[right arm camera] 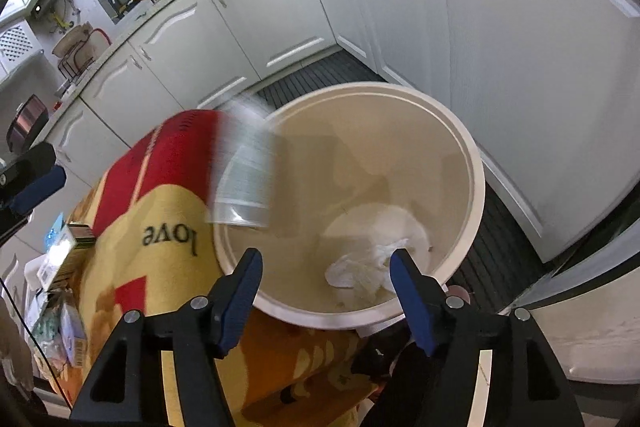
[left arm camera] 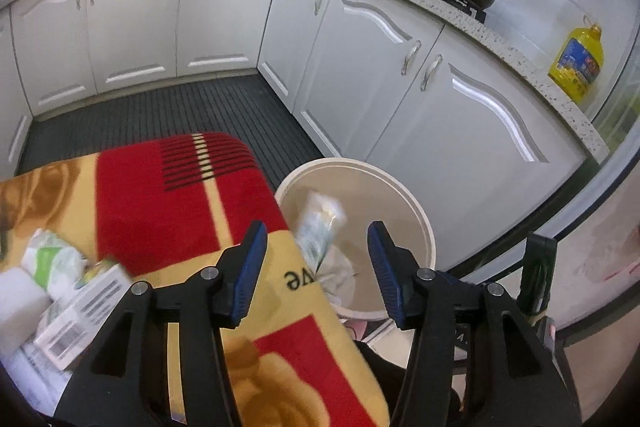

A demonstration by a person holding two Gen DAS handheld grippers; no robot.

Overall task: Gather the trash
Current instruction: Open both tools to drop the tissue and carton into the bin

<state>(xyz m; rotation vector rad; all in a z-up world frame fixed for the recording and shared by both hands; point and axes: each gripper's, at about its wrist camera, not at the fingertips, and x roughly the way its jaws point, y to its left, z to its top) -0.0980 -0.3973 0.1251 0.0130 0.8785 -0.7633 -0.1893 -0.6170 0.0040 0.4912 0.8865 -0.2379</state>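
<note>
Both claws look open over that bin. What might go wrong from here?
1. The blurred clear wrapper is in mid-air at the bin's rim, beside the blanket; it may land outside.
2. The packet looks in mid-air too and may catch the rim.
3. Boxes remain on the blanket near the left gripper; the open right gripper holds nothing.

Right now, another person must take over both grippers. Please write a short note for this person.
Left gripper: open, nothing between the pads.
Right gripper: open, empty, above the bin.
A blurred wrapper and a blurred clear packet are at the bin's mouth, apparently dropping in.
Done: crumpled white paper lies at the bottom.
Left: boxes and packets on the red and yellow blanket.
</note>
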